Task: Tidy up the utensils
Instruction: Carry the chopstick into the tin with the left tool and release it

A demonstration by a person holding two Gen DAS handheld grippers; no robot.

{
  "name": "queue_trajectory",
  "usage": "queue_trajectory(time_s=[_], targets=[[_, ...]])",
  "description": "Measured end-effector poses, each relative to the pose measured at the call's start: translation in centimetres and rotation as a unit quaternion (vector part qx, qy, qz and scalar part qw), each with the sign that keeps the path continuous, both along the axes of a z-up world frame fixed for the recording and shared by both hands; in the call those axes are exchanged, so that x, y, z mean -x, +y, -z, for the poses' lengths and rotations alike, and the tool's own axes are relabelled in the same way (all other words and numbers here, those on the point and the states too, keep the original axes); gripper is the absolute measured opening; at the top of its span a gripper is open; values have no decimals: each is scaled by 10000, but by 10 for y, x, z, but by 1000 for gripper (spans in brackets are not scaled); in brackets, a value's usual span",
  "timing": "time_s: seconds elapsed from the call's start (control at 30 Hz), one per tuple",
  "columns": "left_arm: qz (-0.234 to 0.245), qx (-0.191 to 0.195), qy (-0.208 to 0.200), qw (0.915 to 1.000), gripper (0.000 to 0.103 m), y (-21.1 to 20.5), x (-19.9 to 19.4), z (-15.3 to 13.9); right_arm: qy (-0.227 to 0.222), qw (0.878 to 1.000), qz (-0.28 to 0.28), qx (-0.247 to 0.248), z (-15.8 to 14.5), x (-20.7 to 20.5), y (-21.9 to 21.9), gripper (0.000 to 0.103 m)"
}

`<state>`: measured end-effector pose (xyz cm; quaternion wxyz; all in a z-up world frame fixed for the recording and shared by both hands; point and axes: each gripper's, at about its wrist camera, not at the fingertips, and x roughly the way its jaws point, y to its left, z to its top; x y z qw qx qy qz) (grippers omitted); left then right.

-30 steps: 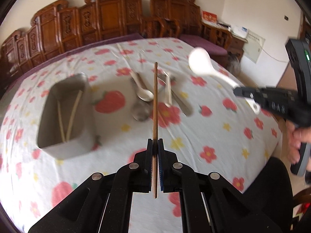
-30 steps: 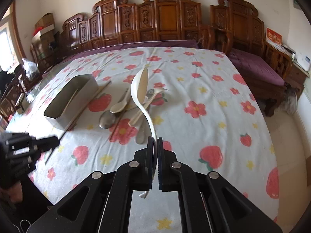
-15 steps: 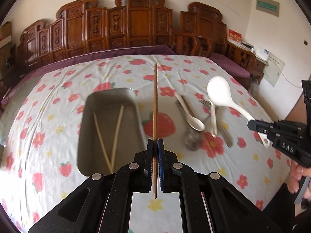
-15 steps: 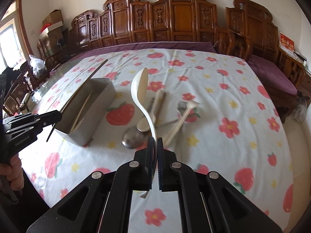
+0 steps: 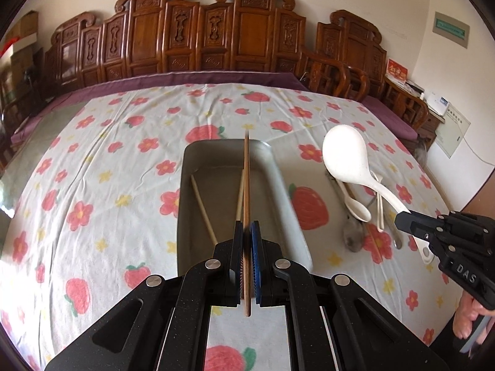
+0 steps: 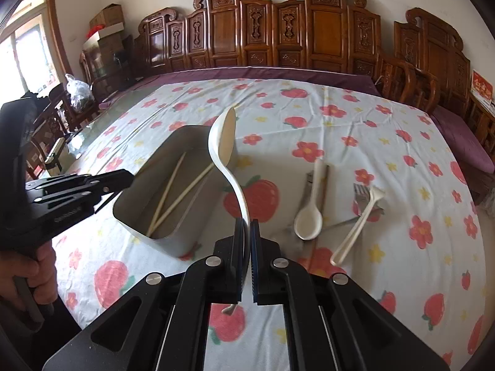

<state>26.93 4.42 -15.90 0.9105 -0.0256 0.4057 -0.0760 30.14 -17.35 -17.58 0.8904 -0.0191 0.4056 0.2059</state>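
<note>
**Both tools loaded above the grey tray**

The left tool (image 5: 246,232) is clenched on a brown chopstick (image 5: 246,185), held over the open grey tray (image 5: 278,167), where two pale chopsticks (image 6: 173,198) lie crossed. The right tool (image 6: 246,232) grips a large white ladle (image 6: 223,142) by its handle, bowl raised just beside the tray's right edge. Right of the tray, on the desk's flowered cloth (image 5: 92,167), lie a small white spoon (image 6: 309,213), a white fork-like utensil (image 6: 359,222) and a metal fork (image 6: 360,193). Only the right wrist view shows the window (image 6: 18,46) and stacked boxes (image 6: 106,23); only the left shows a wall sign (image 5: 450,29). Carved wooden chairs (image 6: 309,31) line the far wall.
</note>
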Motion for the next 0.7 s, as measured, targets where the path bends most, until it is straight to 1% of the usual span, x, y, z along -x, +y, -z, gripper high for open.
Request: queue_trajectory(time_s=[0.17, 0.43, 0.6, 0.7], targets=[[-53, 63, 106, 9999, 4, 7, -8, 8, 8, 10000, -64, -4, -1, -3, 16, 5], [-107, 131, 100, 9998, 4, 11, -19, 11, 44, 9999, -98, -6, 0, -10, 28, 5], [-124, 104, 160, 9997, 4, 10, -27, 13, 124, 9999, -33, -8, 2, -16, 32, 5], [-151, 54, 123, 9998, 7, 12, -25, 9, 166, 9999, -18, 15, 2, -19, 37, 5]])
